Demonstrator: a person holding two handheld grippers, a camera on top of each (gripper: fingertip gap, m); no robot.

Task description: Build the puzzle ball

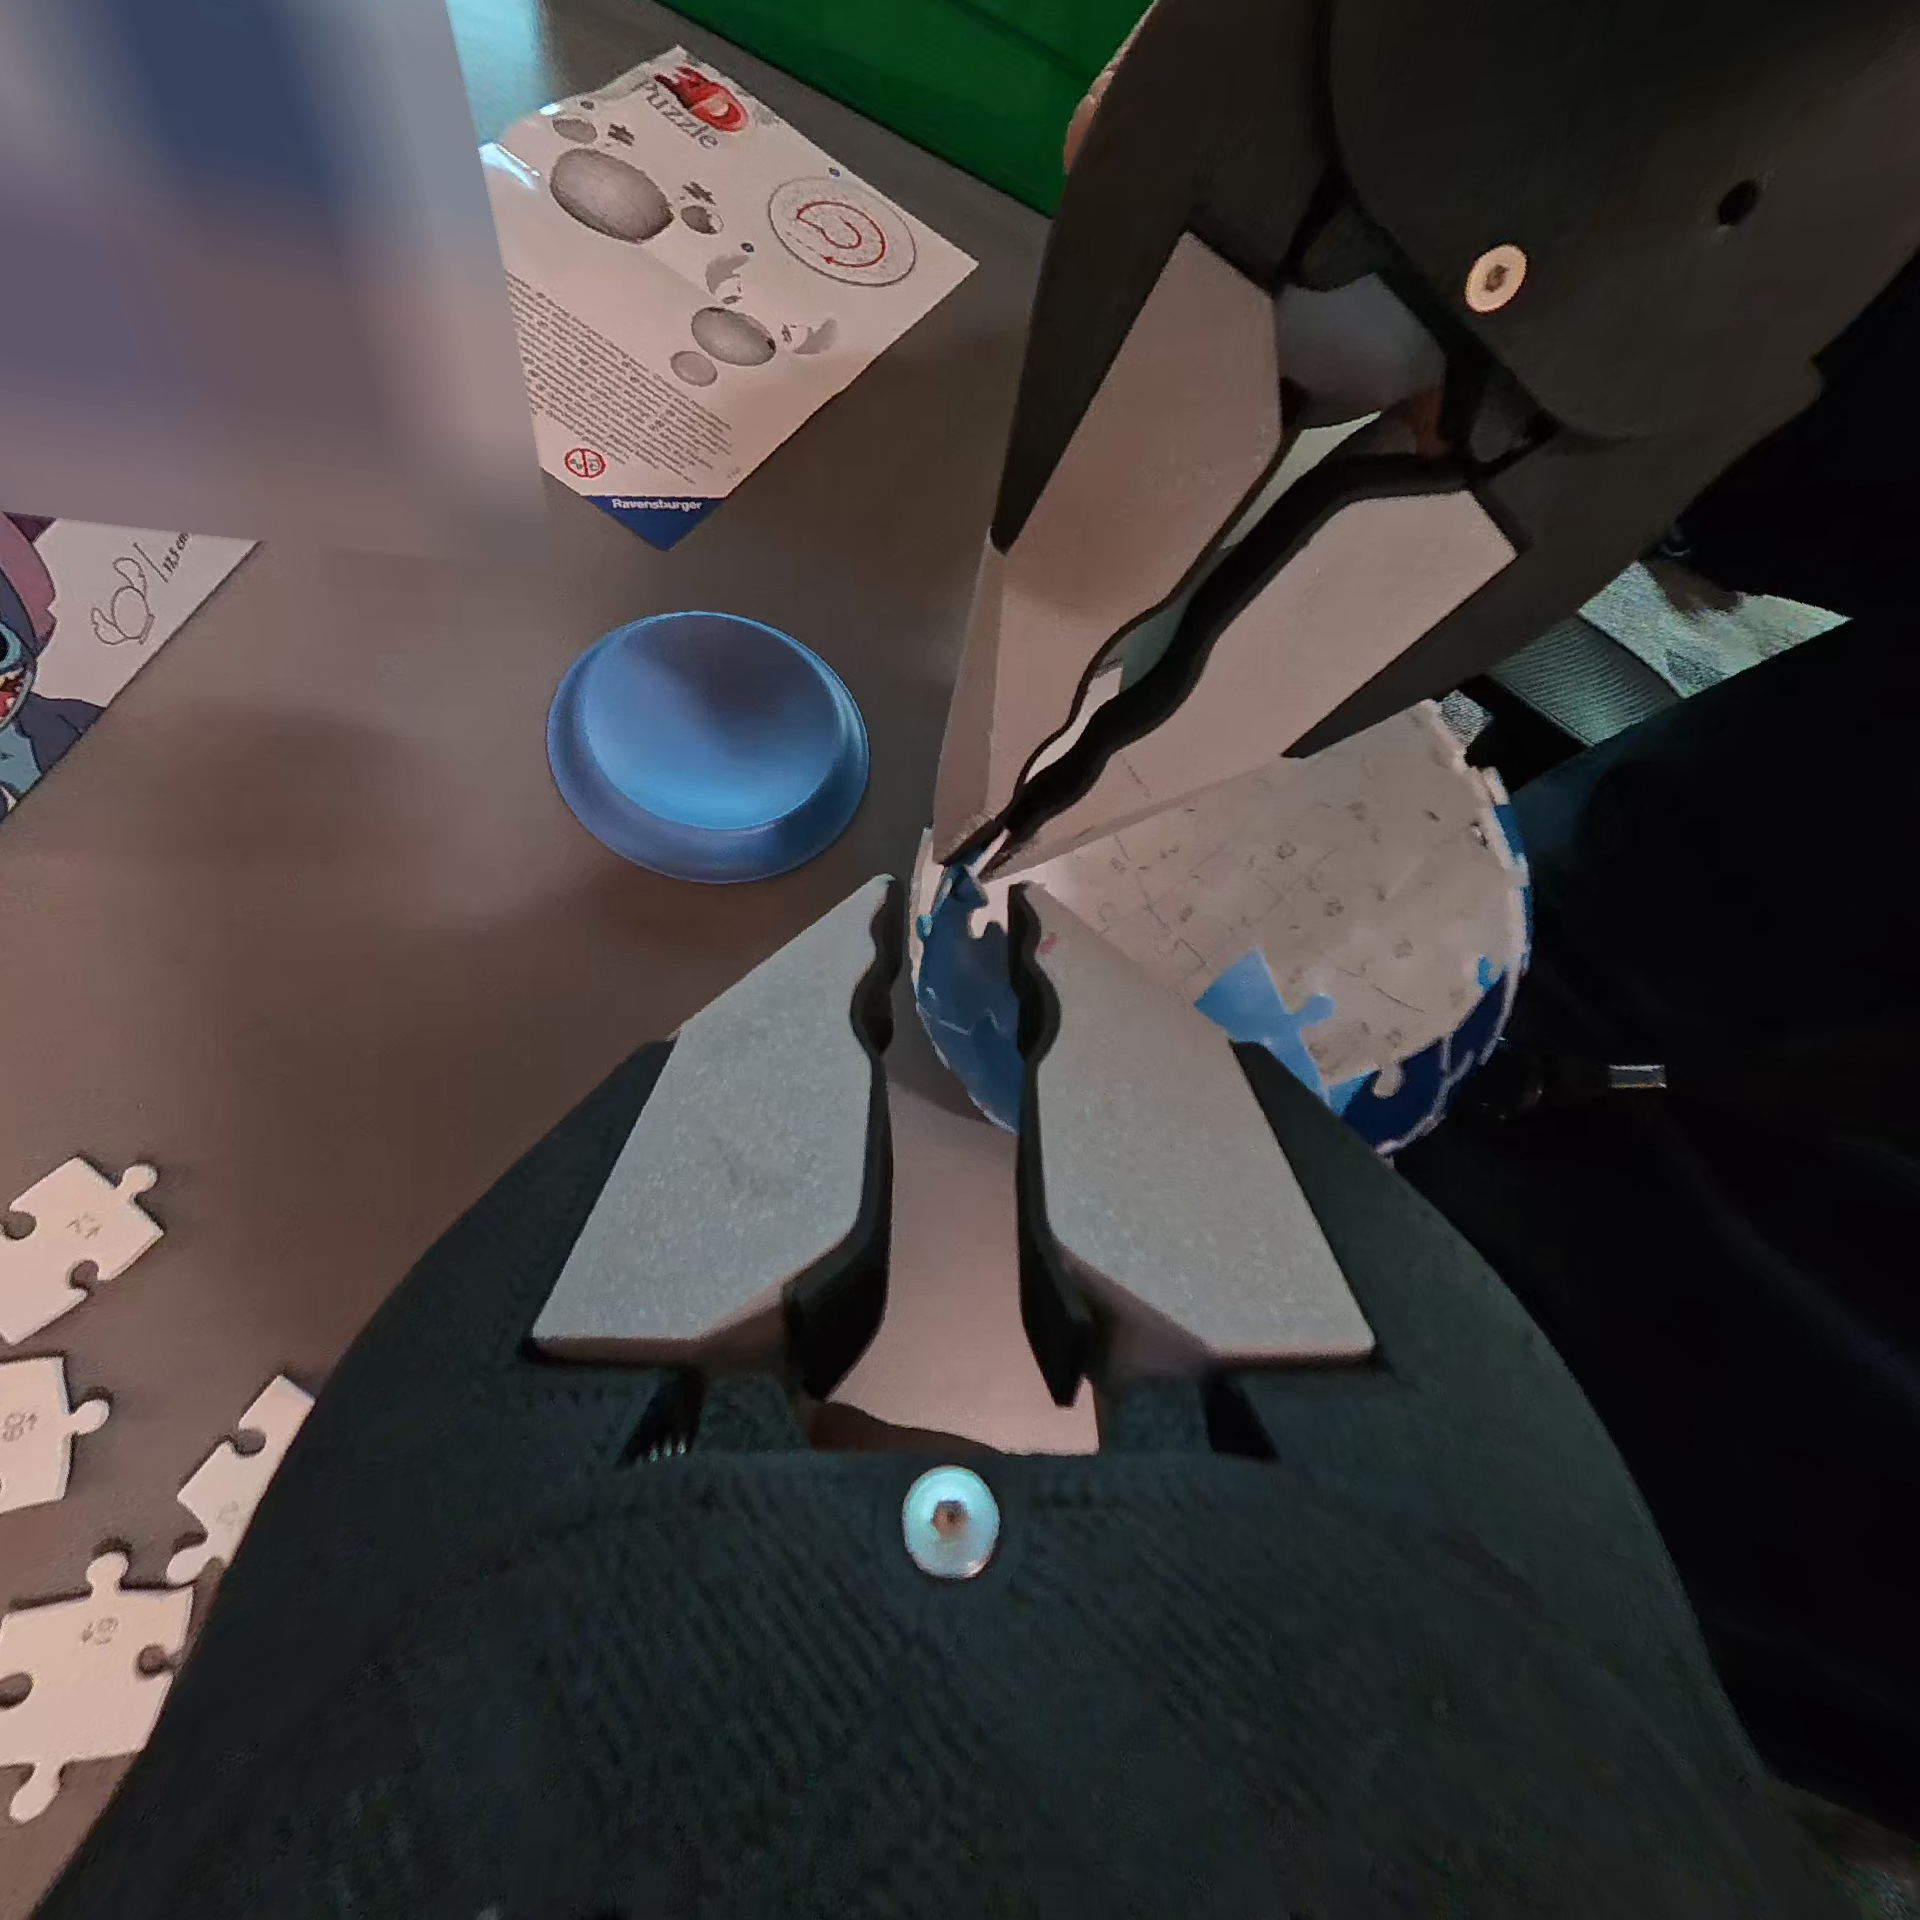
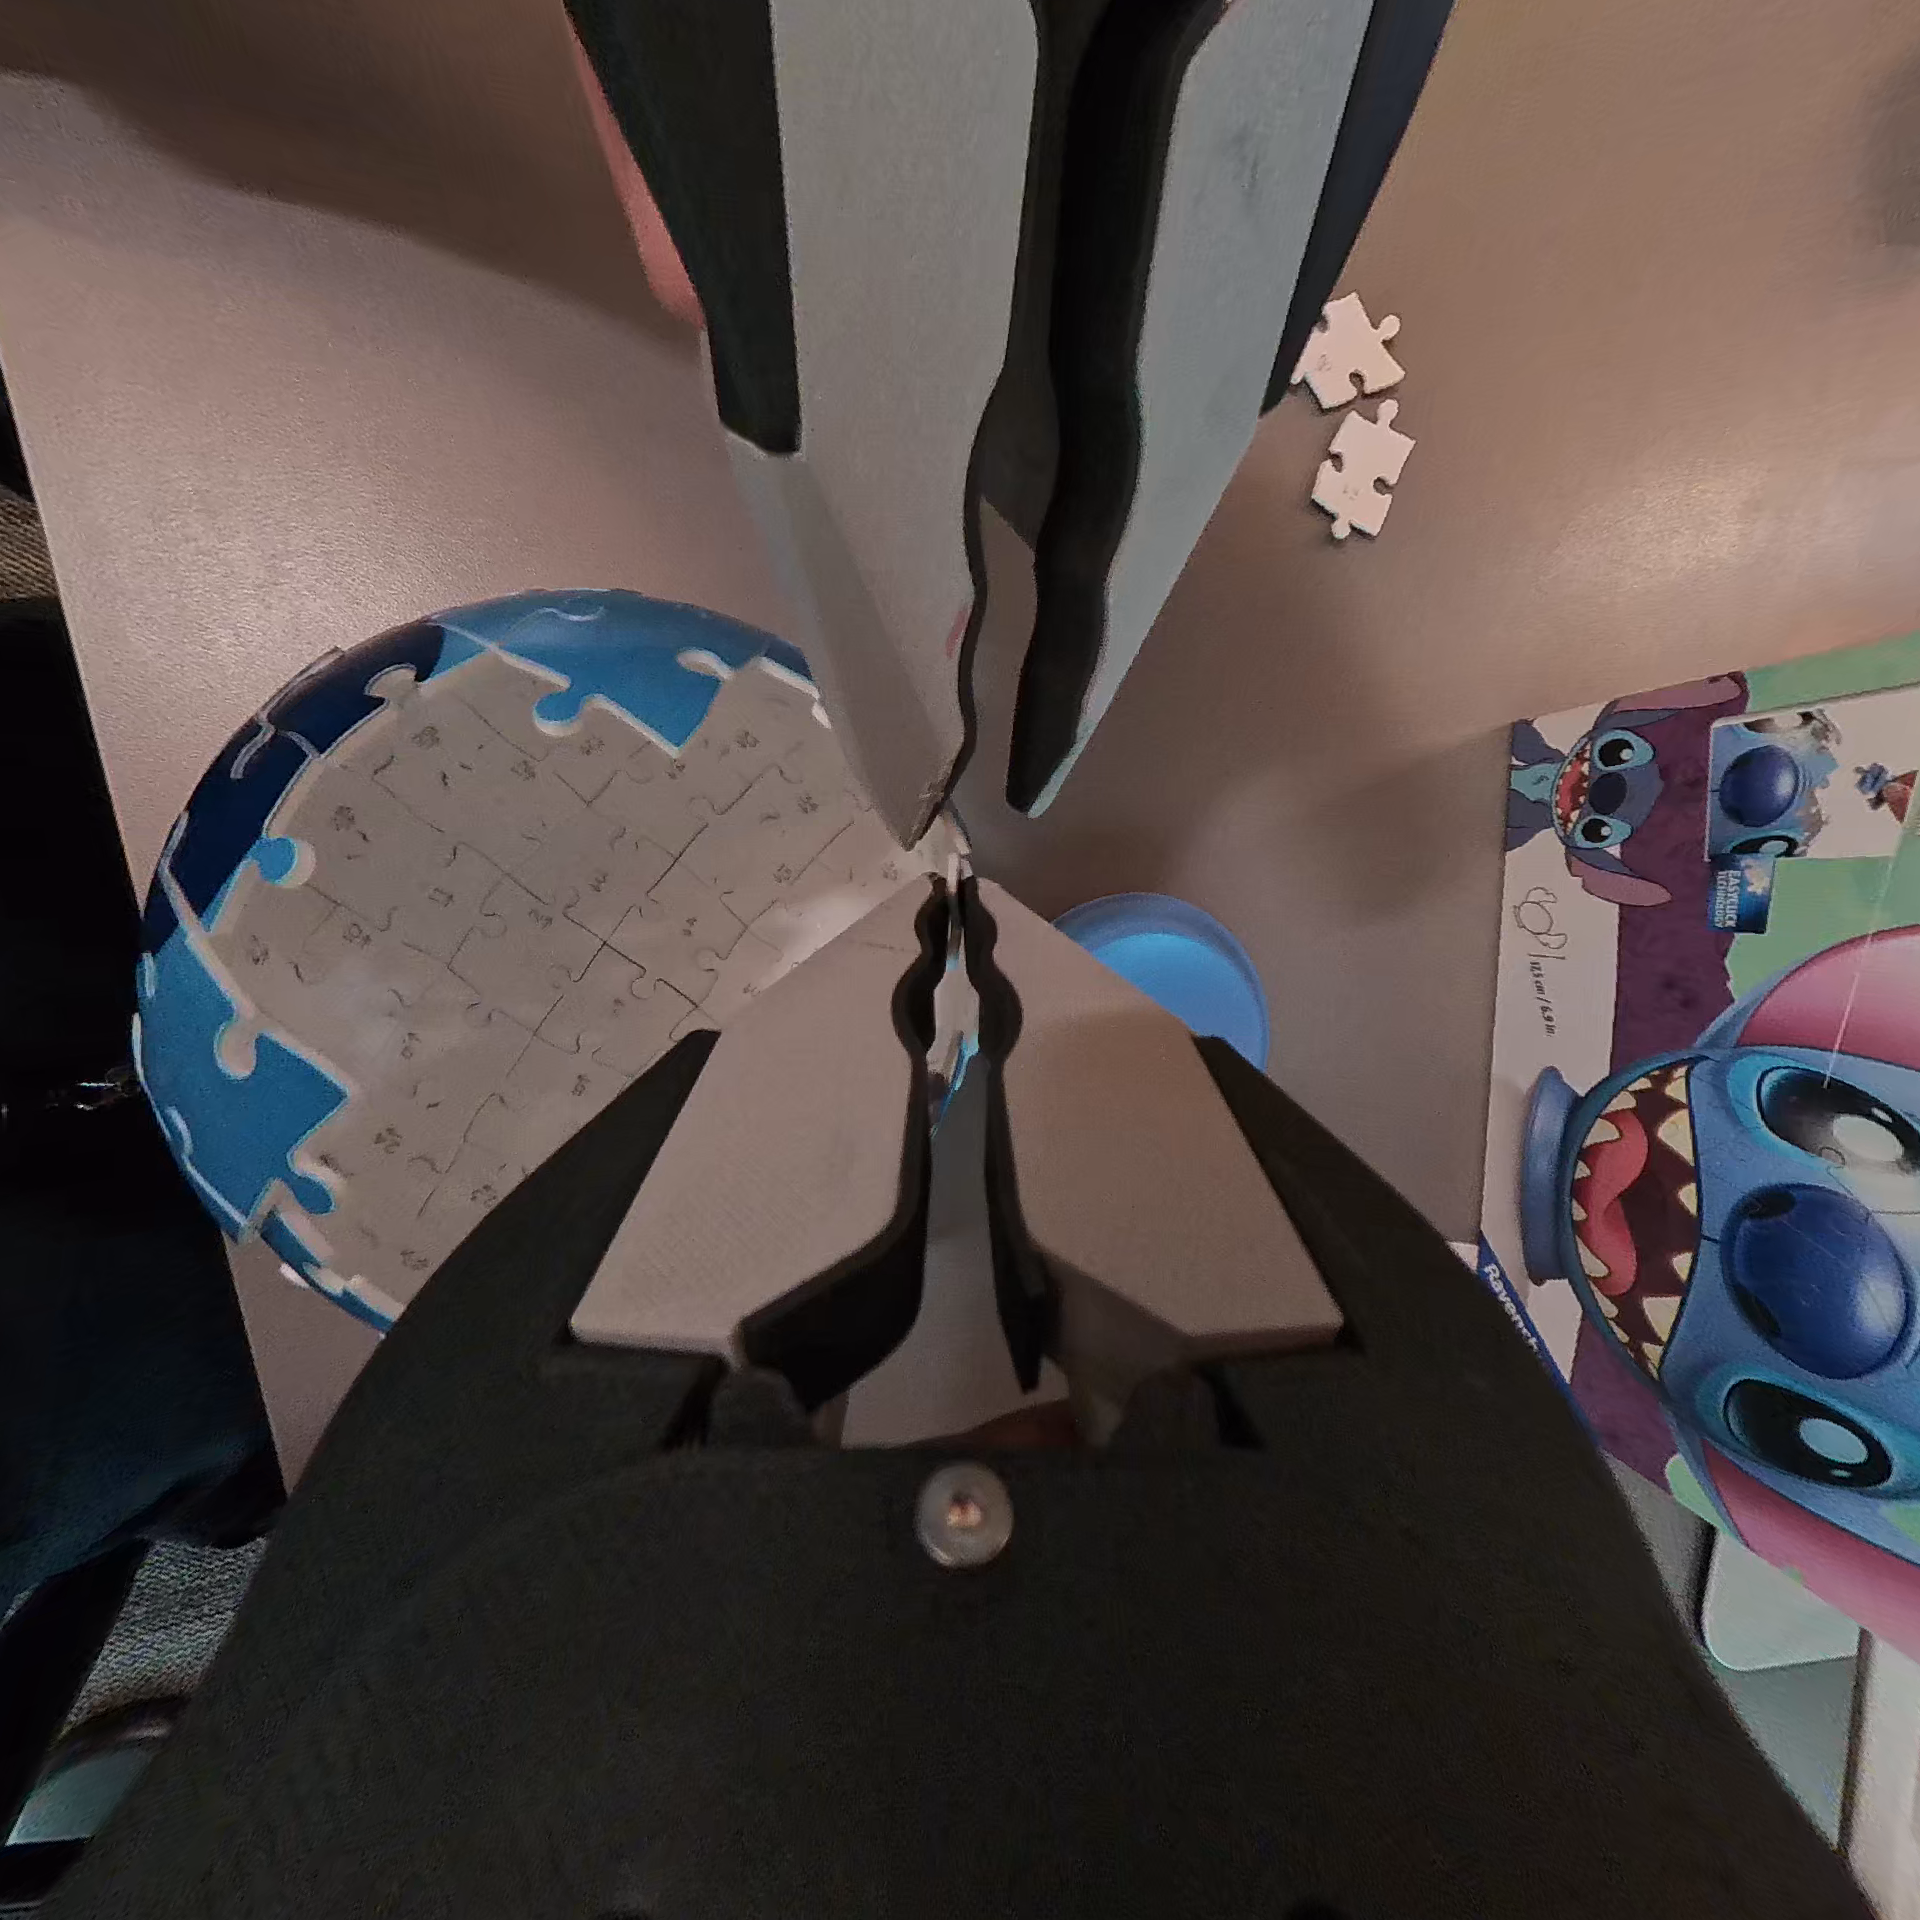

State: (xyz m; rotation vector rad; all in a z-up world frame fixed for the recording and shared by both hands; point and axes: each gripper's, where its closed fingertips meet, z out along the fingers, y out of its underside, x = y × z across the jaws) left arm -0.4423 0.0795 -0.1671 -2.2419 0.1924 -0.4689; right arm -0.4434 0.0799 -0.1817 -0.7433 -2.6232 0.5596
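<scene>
Ball half built, numbered white inside showing, at table edge. Right gripper pinched on its rim; left gripper slightly spread, straddling the same rim. One blue stand near. One printed leaflet, one branded picture box, four loose numbered pieces well apart.

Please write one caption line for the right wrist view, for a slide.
Both grippers, right gripper and left gripper, meet at the rim of the half-built puzzle ball on the table.
</scene>
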